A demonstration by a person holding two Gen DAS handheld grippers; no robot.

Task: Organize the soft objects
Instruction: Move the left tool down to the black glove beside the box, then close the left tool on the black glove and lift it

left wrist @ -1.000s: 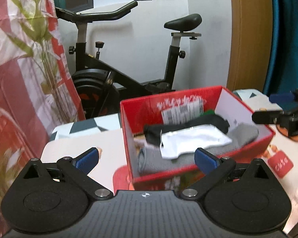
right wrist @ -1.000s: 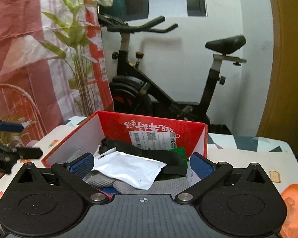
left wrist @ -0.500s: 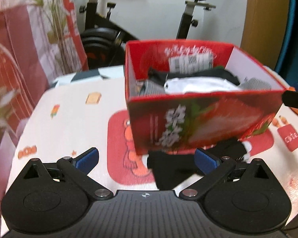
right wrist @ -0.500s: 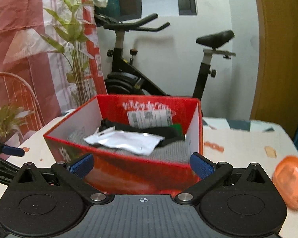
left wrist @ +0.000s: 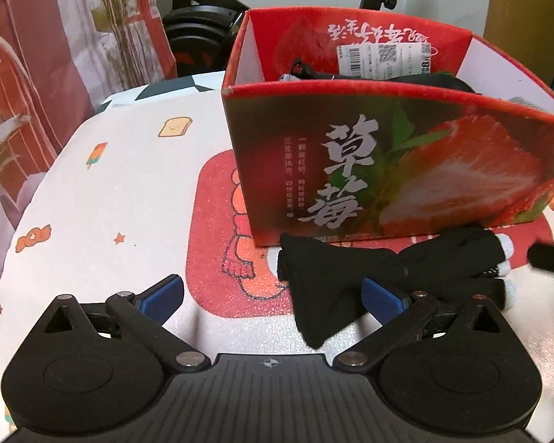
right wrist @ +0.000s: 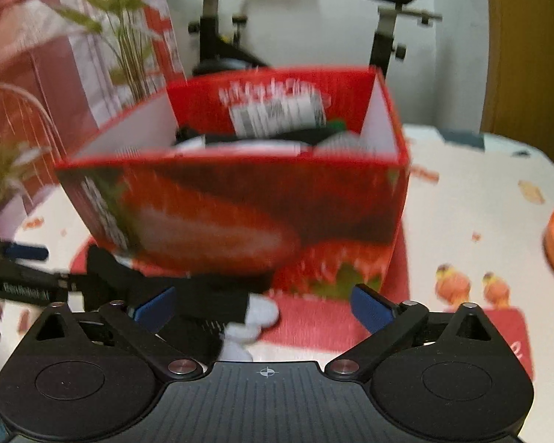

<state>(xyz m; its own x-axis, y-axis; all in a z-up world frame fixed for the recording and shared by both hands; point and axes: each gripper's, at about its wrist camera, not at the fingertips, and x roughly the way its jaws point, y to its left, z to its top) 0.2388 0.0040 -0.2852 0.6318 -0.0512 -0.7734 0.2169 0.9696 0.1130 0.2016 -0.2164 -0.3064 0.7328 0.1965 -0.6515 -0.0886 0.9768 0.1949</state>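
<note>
- Black knitted glove with white fingertips (left wrist: 369,277) lying flat on the patterned tablecloth (left wrist: 110,203), touching the front foot of the red cardboard strawberry box (left wrist: 387,162), not inside it.
- From the left tongs (left wrist: 273,293): just ahead and toward the right-hand pad, which sits over the black fabric; both blue pads wide apart, holding nothing.
- From the right tongs (right wrist: 264,304): just ahead and toward the left-hand pad, white tips near the middle of the gap; pads also wide apart, empty. View blurred here.
- Long axis across both tongs, not along them: cuff end toward the left tongs, white fingertips toward the right tongs.
- Seemingly near to both; left probably better placed for the broad cuff part.
- Likely next: close on the glove, lift over the front wall, drop among the soft things already in the box.
</note>
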